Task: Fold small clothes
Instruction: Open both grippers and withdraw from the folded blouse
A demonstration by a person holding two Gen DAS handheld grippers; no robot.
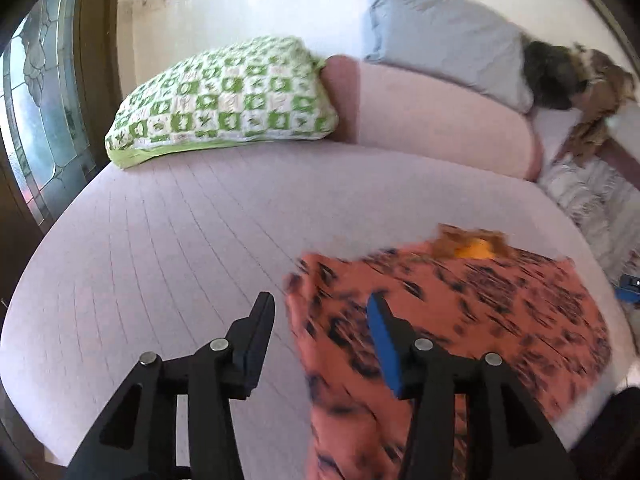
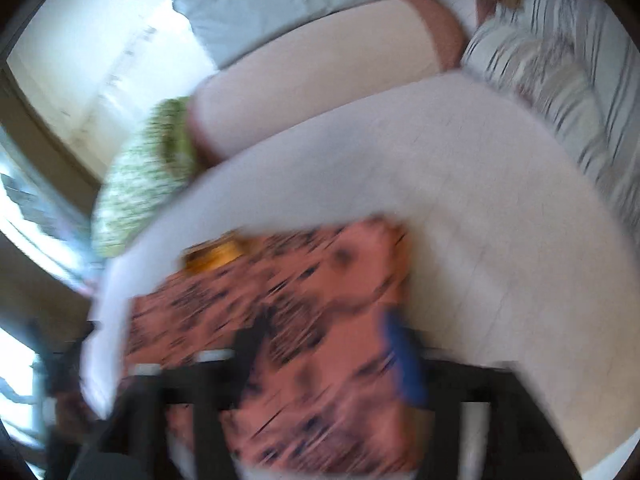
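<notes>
Pale pink checked sheet [image 1: 160,240] spread beneath and ahead of the jaws. Green-white patterned pillow [image 1: 224,100] far ahead, left; pink bolster [image 1: 432,120] touching it; grey pillow [image 1: 444,36] behind. Striped bedding [image 1: 588,200] far right. Stained-glass door [image 1: 36,120] far left.

Matt printed cloth is being seen on the orange garment [image 1: 460,312], quilted fabric on the pink bedcover [image 1: 160,240], crochet on the green pillow [image 1: 224,100].
</notes>
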